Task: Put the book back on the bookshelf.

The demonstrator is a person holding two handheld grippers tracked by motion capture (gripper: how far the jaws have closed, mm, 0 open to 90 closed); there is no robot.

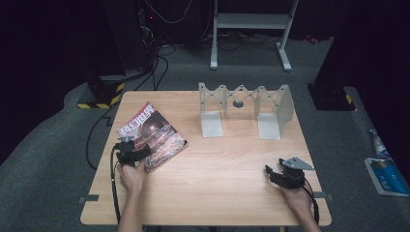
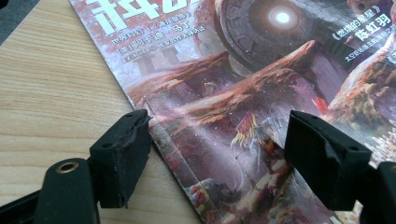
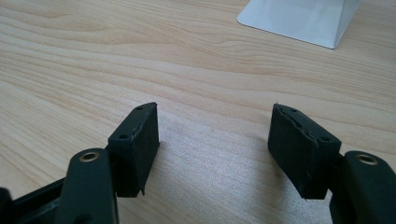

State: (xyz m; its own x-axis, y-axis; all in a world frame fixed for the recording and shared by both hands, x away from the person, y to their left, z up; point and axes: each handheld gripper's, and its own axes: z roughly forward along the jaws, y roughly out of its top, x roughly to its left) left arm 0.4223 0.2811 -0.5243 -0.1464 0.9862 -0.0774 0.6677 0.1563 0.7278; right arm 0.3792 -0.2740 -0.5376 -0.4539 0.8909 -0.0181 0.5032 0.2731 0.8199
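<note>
A magazine (image 1: pixel 152 133) with a reddish cover and white Chinese title lies flat on the left part of the wooden table (image 1: pixel 217 164). My left gripper (image 1: pixel 136 151) is at the magazine's near corner, held by a hand. In the left gripper view the jaws of the left gripper (image 2: pixel 219 158) stand wide apart, with the magazine (image 2: pixel 243 84) and its left edge lying between them; the pads do not press on it. My right gripper (image 1: pixel 271 172) rests near the table's front right. Its jaws (image 3: pixel 215 149) are open over bare wood with nothing between them.
A grey metal expanding rack (image 1: pixel 244 108) with two foot plates stands at the back middle of the table; one plate (image 3: pixel 303 18) lies ahead of the right gripper. On the floor are a white stand (image 1: pixel 251 21), cables, and a blue-white packet (image 1: pixel 387 174) at right.
</note>
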